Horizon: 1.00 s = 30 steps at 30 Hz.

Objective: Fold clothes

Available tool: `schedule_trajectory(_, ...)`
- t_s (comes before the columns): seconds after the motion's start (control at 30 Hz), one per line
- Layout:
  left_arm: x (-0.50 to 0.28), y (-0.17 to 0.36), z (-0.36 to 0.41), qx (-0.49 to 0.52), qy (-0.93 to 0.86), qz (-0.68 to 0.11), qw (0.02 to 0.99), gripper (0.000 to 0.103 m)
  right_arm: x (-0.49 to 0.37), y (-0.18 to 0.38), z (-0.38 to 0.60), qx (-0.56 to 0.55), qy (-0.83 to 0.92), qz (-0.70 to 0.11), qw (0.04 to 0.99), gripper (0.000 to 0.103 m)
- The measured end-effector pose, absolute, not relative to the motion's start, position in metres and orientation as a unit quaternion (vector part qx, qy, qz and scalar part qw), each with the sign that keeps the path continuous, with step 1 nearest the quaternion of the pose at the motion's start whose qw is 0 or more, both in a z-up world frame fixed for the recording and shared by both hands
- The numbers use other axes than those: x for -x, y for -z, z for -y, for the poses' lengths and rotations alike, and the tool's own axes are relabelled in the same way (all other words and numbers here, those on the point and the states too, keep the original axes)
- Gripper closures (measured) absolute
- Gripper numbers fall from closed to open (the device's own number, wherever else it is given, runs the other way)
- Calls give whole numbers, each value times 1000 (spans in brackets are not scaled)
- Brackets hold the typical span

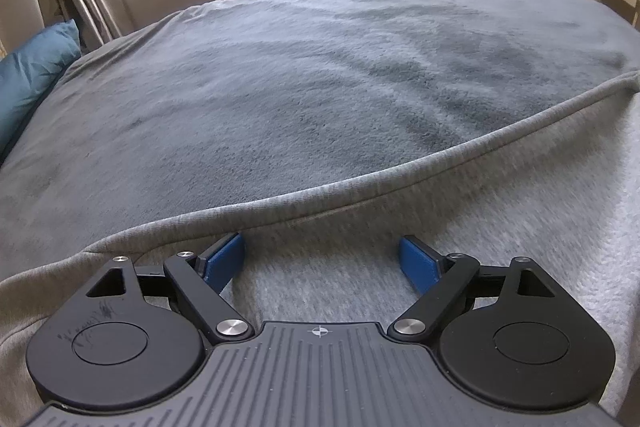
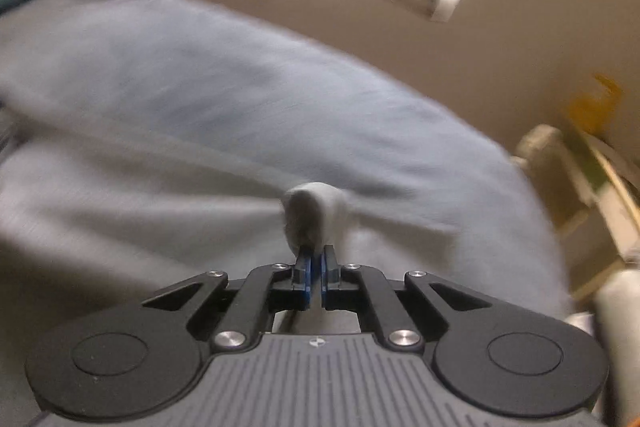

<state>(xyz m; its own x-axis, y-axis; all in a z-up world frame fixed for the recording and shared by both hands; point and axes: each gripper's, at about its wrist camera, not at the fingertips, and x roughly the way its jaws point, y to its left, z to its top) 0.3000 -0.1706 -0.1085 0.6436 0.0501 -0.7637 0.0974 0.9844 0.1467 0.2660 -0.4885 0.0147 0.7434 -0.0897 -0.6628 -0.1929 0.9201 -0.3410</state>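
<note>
Jaws: left gripper (image 1: 322, 259) apart over the grey garment (image 1: 460, 227), lower frame, gripping nothing; right gripper (image 2: 316, 269) clamped on a bunched fold at centre; step: taking hold; next, left must close on the cloth.

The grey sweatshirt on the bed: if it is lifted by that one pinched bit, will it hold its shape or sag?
Probably sag. The grey sweatshirt drapes limply over the blanket, and the right gripper bunches a soft wad of it. Its thick, rolled edge suggests moderate weight, so it may drag.
</note>
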Motion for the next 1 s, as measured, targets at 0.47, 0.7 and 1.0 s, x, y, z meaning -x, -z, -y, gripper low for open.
schedule_trajectory(0.47, -299, 109, 167, -81, 17, -419, 904, 17, -383, 2, 589, 142, 129, -418, 888, 103)
schedule_trajectory(0.7, -298, 109, 166, -80, 22, -419, 904, 17, -403, 44, 603, 130, 139, -440, 878, 103)
schedule_trajectory(1.0, -299, 109, 165, -79, 24, -417, 905, 17, -409, 60, 603, 124, 145, -445, 875, 103)
